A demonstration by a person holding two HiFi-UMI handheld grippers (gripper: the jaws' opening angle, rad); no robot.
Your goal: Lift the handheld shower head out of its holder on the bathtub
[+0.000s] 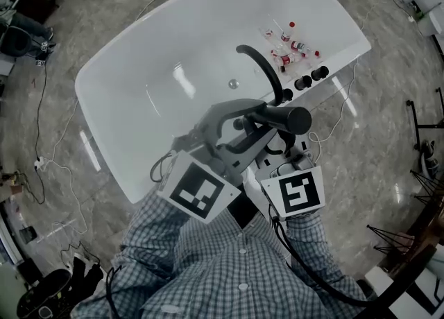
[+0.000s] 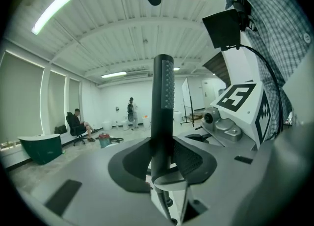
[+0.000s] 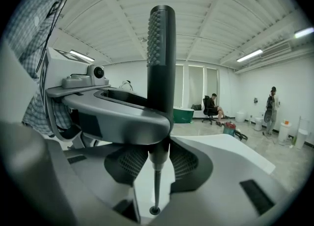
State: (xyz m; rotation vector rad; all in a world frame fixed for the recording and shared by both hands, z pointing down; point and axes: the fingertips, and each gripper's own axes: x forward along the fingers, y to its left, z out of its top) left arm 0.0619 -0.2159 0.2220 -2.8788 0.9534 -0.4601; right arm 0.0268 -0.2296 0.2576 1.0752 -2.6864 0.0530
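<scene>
Right now both claws pinch the shower head (image 3: 162, 58), a long dark stick that stands up straight. The left gripper (image 2: 162, 163) squeezes it low down, with its bumpy pads on both sides. The right gripper (image 3: 158, 157) squeezes the thin neck at the very bottom. Neither claw is spread wide or pressed flat together; each one has the stick in between.

The stick is up in the air above the edge of the bathtub (image 1: 104, 96), near the black tap (image 1: 262, 68). I think it is out of its holder, because a thin hose (image 3: 155, 185) hangs down from it to a small round hole (image 3: 154, 211) in the white edge.

It looks hard and smooth, so it could slip. It does not bend. It is probably not heavy, but the hose may tug at it from below. The plain side of the handle is the best place to hold, not the side with the little rubber dots.

The tub looks dry, with only its drain (image 1: 234, 84) at the bottom. Some small bottles (image 1: 291, 41) with red caps sit on the tub's edge. I cannot tell what is in them.
</scene>
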